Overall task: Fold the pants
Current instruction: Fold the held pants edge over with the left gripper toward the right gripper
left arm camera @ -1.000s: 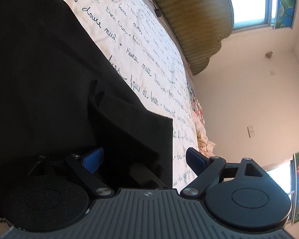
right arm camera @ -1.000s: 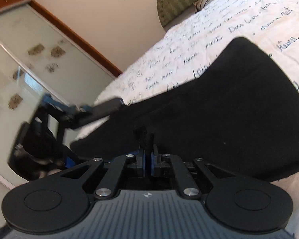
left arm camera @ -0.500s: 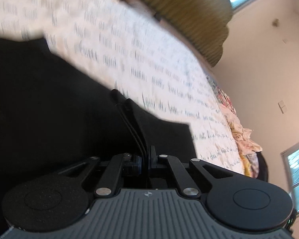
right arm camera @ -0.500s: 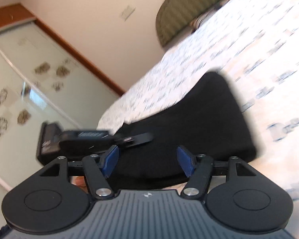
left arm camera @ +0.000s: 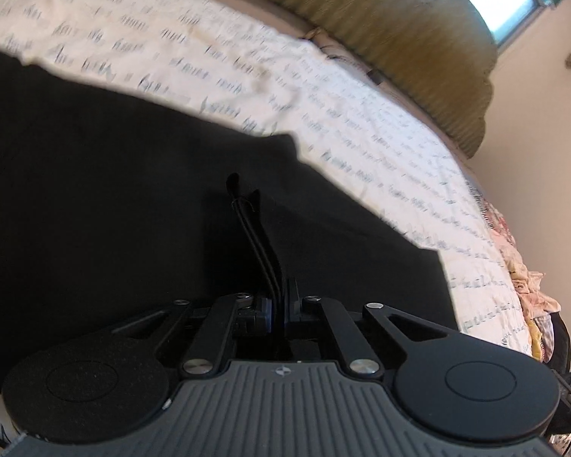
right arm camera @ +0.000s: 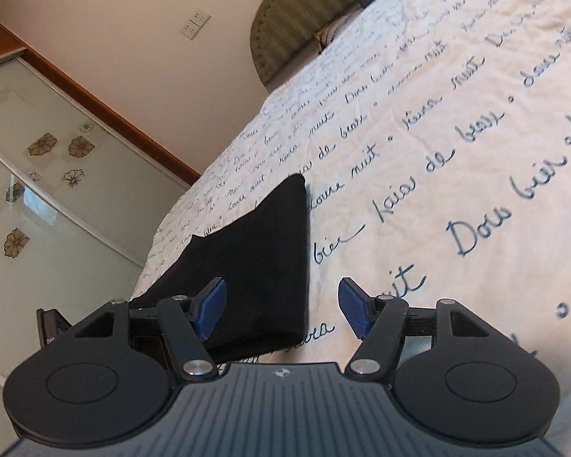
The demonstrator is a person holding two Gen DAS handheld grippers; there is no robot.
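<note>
Black pants (left arm camera: 114, 205) lie on a cream bedspread with blue handwriting (left arm camera: 217, 49). My left gripper (left arm camera: 279, 301) is shut on a pinched fold of the pants, a ridge of black cloth (left arm camera: 253, 228) rising from its jaws. My right gripper (right arm camera: 283, 306) is open and empty just above the bed. In the right wrist view a folded end of the pants (right arm camera: 270, 259) lies between the left blue pad (right arm camera: 209, 304) and the middle; the right pad (right arm camera: 356, 312) is over bare bedspread (right arm camera: 456, 152).
A woven olive headboard (left arm camera: 399, 38) stands at the bed's far end under a window (left arm camera: 502, 3). Crumpled floral bedding (left arm camera: 529, 289) lies at the bed's right side. Glass sliding wardrobe doors (right arm camera: 38, 198) with flower decals stand to the left.
My left gripper closed on the pants fold and now lifts it. My right gripper let go of the pants, opened and drew back to the right, over the bedspread.
</note>
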